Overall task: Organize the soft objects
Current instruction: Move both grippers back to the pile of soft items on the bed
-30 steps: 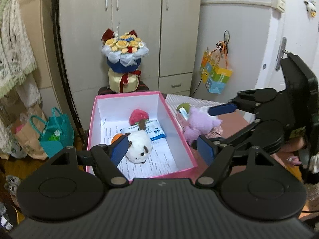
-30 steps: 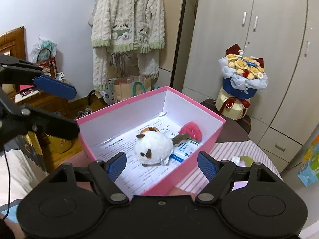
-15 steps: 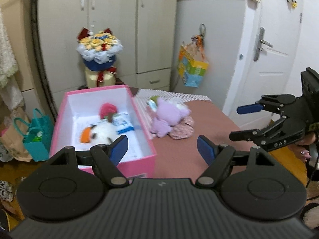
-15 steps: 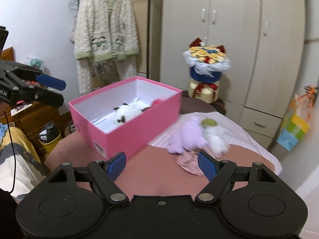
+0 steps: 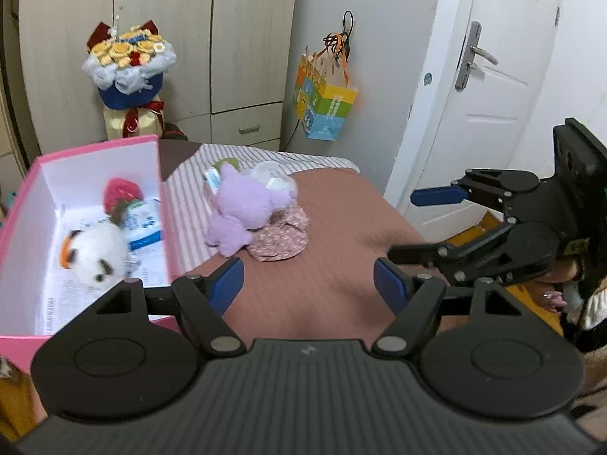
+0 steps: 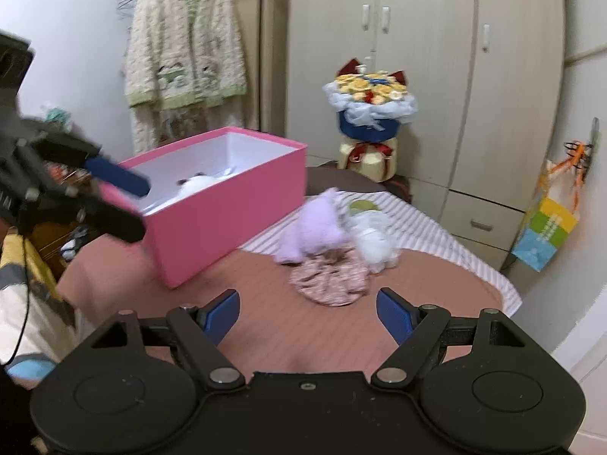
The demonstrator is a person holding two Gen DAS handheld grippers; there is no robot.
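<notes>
Purple plush (image 5: 242, 204), white puff (image 6: 373, 237) and floral cloth (image 5: 280, 235) are seen heaped on the table (image 5: 322, 276), just beside the pink box (image 6: 227, 223); still to be packed. White plush (image 5: 95, 254) and red toy (image 5: 121, 189) already boxed. Left gripper (image 5: 307, 284) and right gripper (image 6: 308, 316) are held wide open, empty.

Home bedroom: wardrobe (image 6: 425, 76), hanging cardigan (image 6: 182, 41).

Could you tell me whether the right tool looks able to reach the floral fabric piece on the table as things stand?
Probably yes: the right tool is open and empty, and only bare table lies between it and the floral fabric piece. The purple plush sits behind it.
</notes>
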